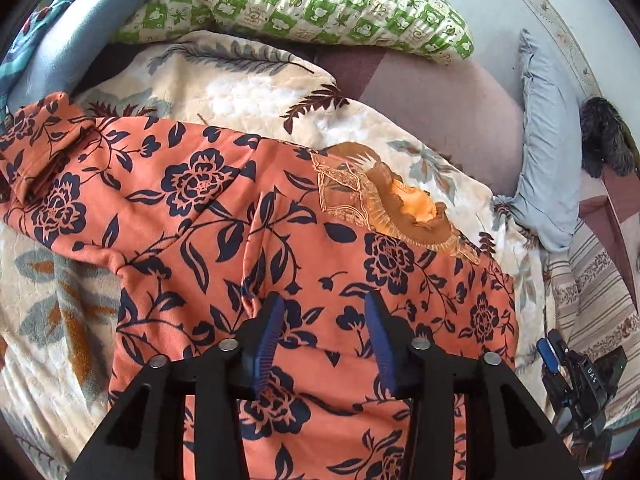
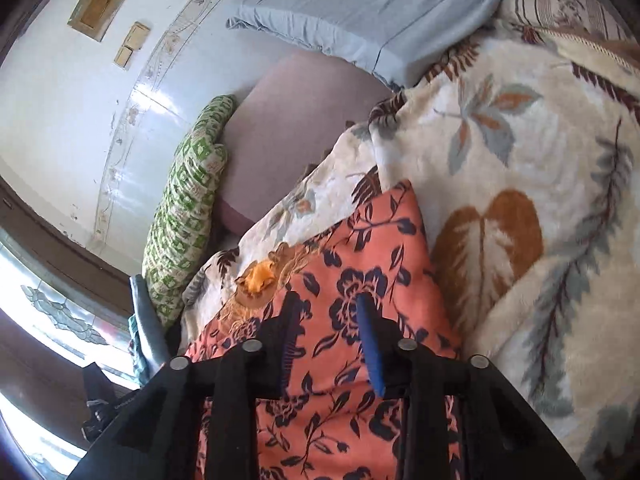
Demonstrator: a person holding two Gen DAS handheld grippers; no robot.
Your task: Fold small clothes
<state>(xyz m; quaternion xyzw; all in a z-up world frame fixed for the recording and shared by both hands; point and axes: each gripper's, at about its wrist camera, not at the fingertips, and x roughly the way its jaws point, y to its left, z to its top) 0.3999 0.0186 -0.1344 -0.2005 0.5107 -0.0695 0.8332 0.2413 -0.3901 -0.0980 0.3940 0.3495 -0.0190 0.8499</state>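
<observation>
Garment (image 1: 224,216) orange, navy floral; blanket (image 1: 240,80) cream, leaf print; pillow (image 1: 304,4) green-white check.

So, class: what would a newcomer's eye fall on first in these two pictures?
The orange floral garment with dark blue flowers, spread over the cream leaf-print blanket, dominates both views. Behind it a green checked pillow lies against the wall. The left gripper hovers open above the garment.

We count 1 orange floral top (image 1: 224,216), 1 cream leaf-print blanket (image 1: 248,92) under it, 2 pillows: 1 green-checked (image 1: 304,4), 1 pale blue (image 1: 548,148). Also 1 blue cloth (image 1: 76,36) at the far left, plus 2 grippers w/ 2 fingers each, so 4 fingers total.
</observation>
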